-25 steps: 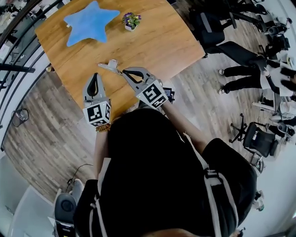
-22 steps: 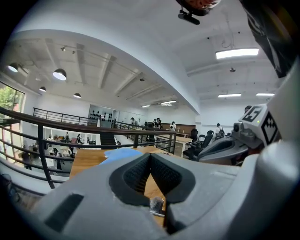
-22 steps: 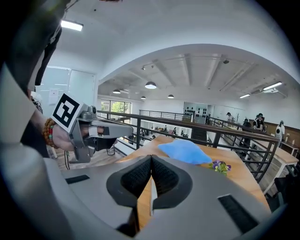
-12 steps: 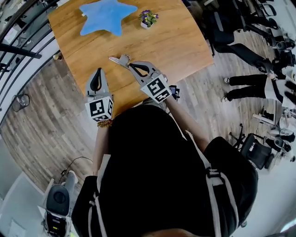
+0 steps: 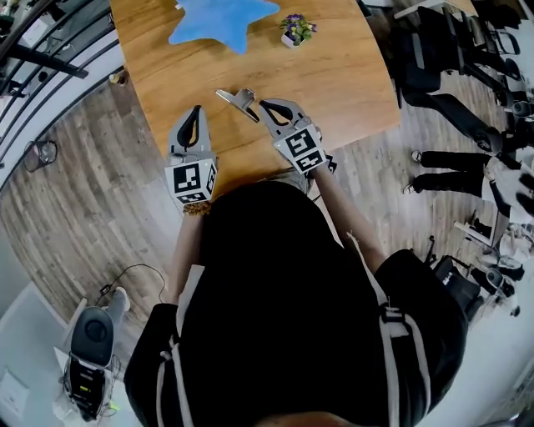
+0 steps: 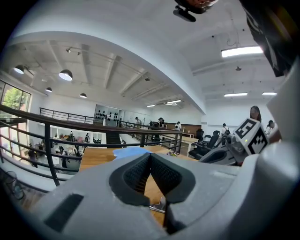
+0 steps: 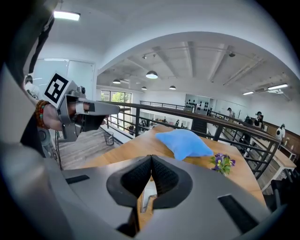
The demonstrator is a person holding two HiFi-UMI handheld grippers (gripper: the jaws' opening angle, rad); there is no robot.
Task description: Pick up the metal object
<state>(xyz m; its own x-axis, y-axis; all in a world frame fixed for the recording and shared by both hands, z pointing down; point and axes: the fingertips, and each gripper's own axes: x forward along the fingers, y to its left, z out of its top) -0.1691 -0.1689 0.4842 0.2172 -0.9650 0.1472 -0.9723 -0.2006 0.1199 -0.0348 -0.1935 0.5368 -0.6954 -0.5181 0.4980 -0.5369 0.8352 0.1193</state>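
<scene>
Over the near part of the wooden table (image 5: 350,75), just in from its front edge: right gripper (image 5: 265,107), jaws closed on the metal object (image 5: 237,98). Pads pressed together at the tips, with the bright metal piece caught in the gap directly behind them, as seen in the right gripper view. In the head view, metal object projecting leftward from the tips, slanted toward the far side of the table. Cannot tell whether clear of the wood or touching it.

To the left, near the metal object but apart from it: left gripper (image 5: 196,111), pointed toward the far edge. Jaws fully closed, pad against pad, holding nothing.

At the far end of the table, well apart from both grippers: blue star-shaped cushion (image 5: 224,15), lying flat. Just right of it: small potted plant (image 5: 296,28) with purple flowers, upright.

Beyond the table's left side: dark metal railing (image 5: 58,50), with wood-plank floor (image 5: 83,208) alongside. To the right of the table: black office chairs (image 5: 434,58). At the bottom of the head view: person (image 5: 284,317) in a black top, arms extended to both grippers.
</scene>
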